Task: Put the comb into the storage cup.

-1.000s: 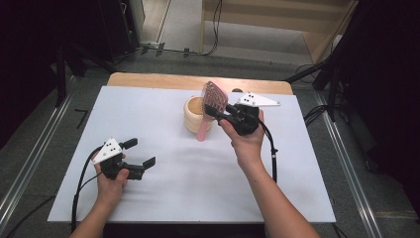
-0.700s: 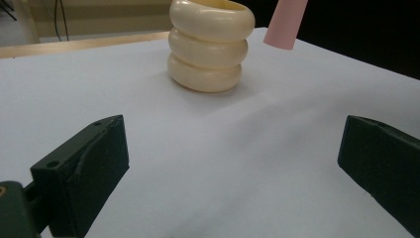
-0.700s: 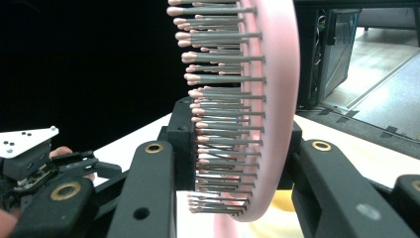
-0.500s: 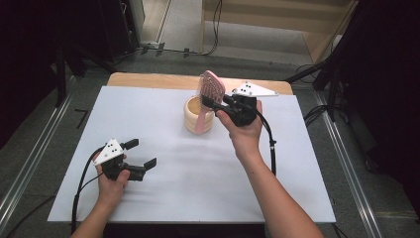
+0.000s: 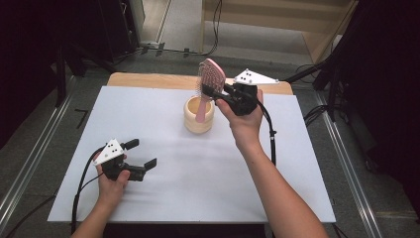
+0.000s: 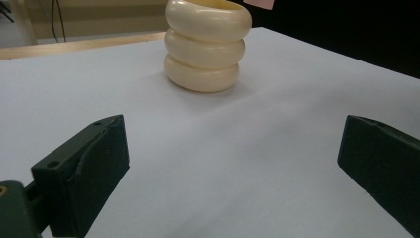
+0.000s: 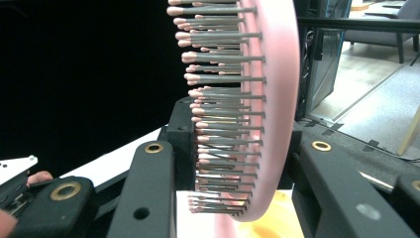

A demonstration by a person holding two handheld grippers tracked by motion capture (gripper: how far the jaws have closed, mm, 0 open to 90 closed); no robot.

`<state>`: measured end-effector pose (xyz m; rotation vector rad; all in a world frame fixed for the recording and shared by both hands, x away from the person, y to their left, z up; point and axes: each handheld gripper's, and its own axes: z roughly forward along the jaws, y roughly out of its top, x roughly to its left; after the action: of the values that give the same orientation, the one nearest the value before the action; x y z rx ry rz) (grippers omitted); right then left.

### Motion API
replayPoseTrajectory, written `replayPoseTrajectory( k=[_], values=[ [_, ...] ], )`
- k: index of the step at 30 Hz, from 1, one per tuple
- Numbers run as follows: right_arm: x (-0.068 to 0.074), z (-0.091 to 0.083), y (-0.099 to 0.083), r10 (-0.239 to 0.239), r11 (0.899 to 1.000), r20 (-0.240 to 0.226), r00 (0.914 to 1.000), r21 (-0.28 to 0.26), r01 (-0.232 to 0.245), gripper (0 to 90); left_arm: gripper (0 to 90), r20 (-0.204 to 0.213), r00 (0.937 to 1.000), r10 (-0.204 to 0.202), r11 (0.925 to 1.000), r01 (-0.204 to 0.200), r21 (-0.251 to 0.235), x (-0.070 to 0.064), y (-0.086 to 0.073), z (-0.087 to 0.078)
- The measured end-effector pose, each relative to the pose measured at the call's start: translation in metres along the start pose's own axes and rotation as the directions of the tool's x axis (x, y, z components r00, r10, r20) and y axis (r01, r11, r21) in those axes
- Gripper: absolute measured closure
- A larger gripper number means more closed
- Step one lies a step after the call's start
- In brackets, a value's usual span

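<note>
A pink hairbrush (image 5: 210, 82) stands almost upright, its handle down inside a cream ribbed cup (image 5: 198, 115) near the table's middle back. My right gripper (image 5: 214, 92) is shut on the brush's head from the right. In the right gripper view the brush (image 7: 257, 99) shows edge-on, grey bristles pointing left, between my two jaws. My left gripper (image 5: 141, 153) rests open on the white table near the front left, nothing between its fingers. In the left gripper view the cup (image 6: 207, 44) stands ahead, beyond the jaws.
The white tabletop (image 5: 198, 183) has a wooden strip (image 5: 148, 79) along its back edge. Cables (image 5: 79, 193) trail from both grippers. Dark stands and floor cables lie behind the table.
My right gripper has carried the brush left and turned it upright, lowering the handle into the cup. The left gripper has barely moved.
</note>
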<state>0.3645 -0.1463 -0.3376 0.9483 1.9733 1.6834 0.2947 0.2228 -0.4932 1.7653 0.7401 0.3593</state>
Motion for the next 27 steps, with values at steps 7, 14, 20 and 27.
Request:
replayPoseTrajectory(
  k=[7,14,20,27],
  values=[
    [-0.004,-0.001,0.007,-0.003,1.000,0.017,0.9999,-0.010,0.003,62.1,0.0,-0.003,1.0000,0.002,1.0000,-0.002,0.000,0.000,0.000,0.000],
    [-0.011,0.004,0.011,-0.002,1.000,0.034,0.9994,-0.026,0.003,62.0,1.0,-0.005,1.0000,0.007,1.0000,-0.007,0.005,0.000,0.000,0.001],
    [-0.014,0.011,0.011,0.001,0.999,0.048,0.9988,-0.042,0.001,62.0,1.0,-0.005,0.9999,0.012,0.9999,-0.012,0.007,-0.001,0.000,0.001],
    [-0.020,0.022,0.006,-0.002,0.999,0.069,0.9976,-0.034,0.004,62.0,1.0,0.001,0.9999,0.017,0.9998,-0.017,0.011,-0.001,0.000,0.001]
  ],
)
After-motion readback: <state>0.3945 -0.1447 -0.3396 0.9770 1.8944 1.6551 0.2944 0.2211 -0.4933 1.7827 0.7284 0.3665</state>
